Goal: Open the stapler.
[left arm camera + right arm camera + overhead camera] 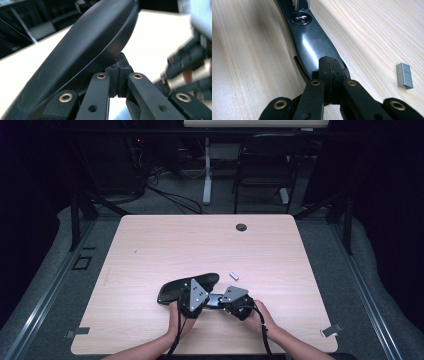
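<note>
Wooden table (pixel 150 250): both tools, left (pixel 117 66) and right (pixel 331 65), closed, at black stapler (pixel 175 290)

Stapler (pixel 312 47) glossy black, smooth; staple strip (pixel 404 75) bright metal; table (pixel 175 245) pale matt wood grain

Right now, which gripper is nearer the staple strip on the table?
Right. The right gripper sits just below the staple strip, toward the person. The left gripper is farther off, to its lower left, at the black stapler.
</note>
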Tool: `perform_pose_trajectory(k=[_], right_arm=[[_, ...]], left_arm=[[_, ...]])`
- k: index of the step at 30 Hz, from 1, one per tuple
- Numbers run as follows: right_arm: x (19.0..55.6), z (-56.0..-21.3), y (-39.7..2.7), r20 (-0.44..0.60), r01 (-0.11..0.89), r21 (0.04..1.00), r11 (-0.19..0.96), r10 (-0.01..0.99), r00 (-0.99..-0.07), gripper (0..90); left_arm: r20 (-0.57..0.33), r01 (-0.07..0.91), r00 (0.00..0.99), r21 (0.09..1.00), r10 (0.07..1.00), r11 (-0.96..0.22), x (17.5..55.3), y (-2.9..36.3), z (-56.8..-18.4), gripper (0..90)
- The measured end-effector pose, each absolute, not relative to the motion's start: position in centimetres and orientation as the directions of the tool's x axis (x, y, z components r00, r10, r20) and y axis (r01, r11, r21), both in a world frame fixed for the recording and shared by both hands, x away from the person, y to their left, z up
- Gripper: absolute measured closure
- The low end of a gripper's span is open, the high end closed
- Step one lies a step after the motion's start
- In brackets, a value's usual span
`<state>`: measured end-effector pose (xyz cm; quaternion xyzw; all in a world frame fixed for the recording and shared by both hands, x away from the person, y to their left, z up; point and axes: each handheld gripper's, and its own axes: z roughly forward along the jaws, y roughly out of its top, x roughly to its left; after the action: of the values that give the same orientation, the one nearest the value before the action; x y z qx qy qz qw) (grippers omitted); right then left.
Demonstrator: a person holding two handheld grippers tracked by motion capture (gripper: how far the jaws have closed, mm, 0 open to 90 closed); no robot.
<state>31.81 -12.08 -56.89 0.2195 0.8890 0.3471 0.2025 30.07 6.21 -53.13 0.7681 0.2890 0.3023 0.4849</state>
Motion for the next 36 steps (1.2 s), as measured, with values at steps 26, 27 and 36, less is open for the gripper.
perform_pose_trajectory(k=[26, 27, 36], right_arm=[[32.2, -56.6, -11.9, -0.208, 0.244, 0.677, 0.695, 0.498, -0.842, 90.0], [32.2, -56.6, -11.8, -0.21, 0.245, 0.677, 0.694, 0.501, -0.84, 90.0], [32.3, -56.6, -11.7, -0.211, 0.241, 0.682, 0.69, 0.502, -0.839, 90.0]], left_arm=[[0.125, 0.199, 0.662, 0.921, 0.739, -0.335, 30.2, 7.2, -51.7, 90.0], [0.124, 0.198, 0.66, 0.923, 0.741, -0.33, 30.1, 7.3, -51.5, 90.0], [0.122, 0.189, 0.642, 0.932, 0.757, -0.31, 30.2, 8.5, -50.4, 90.0]])
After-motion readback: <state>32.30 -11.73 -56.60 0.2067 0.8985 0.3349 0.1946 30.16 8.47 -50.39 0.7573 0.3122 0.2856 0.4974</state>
